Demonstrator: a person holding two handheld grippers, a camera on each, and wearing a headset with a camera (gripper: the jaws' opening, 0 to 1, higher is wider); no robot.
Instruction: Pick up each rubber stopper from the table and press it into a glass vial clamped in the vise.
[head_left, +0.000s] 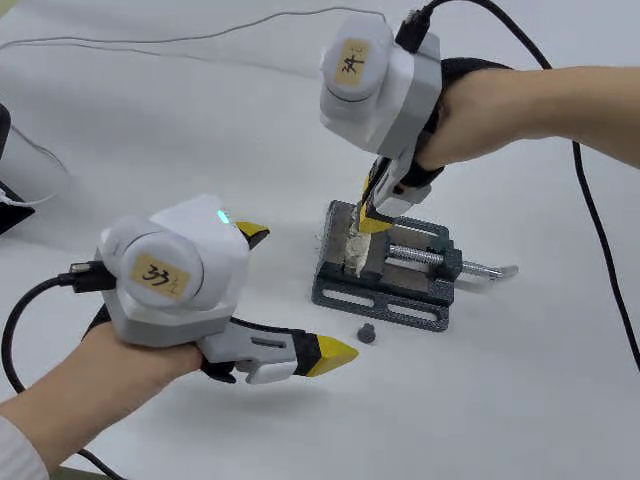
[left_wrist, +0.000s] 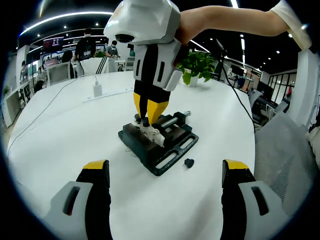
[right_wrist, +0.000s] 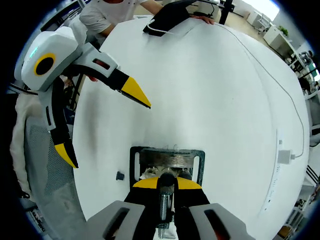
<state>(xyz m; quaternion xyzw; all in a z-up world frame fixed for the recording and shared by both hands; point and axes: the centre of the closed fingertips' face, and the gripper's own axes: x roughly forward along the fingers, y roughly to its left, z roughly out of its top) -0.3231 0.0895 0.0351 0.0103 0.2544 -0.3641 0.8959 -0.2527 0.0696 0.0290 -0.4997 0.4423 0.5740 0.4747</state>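
Head view: the right gripper (head_left: 372, 222) points almost straight down, its jaws narrow, seemingly pinching a stopper (head_left: 366, 226) right at its tips. The vial (head_left: 352, 250) sits directly under those tips, clamped in the vise (head_left: 400, 300). The main risk is a slanted push. If the stopper meets the vial's mouth off-centre, it could cock sideways, pop out of the jaws, or load the glass unevenly. The left gripper (head_left: 306, 292) hangs low beside the vise with its jaws wide and empty. A spare stopper (head_left: 366, 334) lies on the table (head_left: 520, 400), just ahead of its nearer tip.

Left gripper view: the left gripper (left_wrist: 165, 167) is spread wide. The spare stopper (left_wrist: 189, 162) lies ahead of it, towards its right jaw and just beside the vise (left_wrist: 167, 150). Beyond, the right gripper (left_wrist: 149, 116) stands upright over the vial (left_wrist: 151, 132), a dark stopper (left_wrist: 145, 121) at its tips. I judge the stopper's long axis as roughly vertical, in line with the vial. The spare one is too small to tell how it lies.

Right gripper view: the right gripper (right_wrist: 166, 184) is nearly closed on the stopper (right_wrist: 166, 178). The vise (right_wrist: 135, 162) lies directly beneath, glass glinting inside. A careless sweep by the left gripper (right_wrist: 110, 135) could knock the spare stopper (right_wrist: 120, 175) away.
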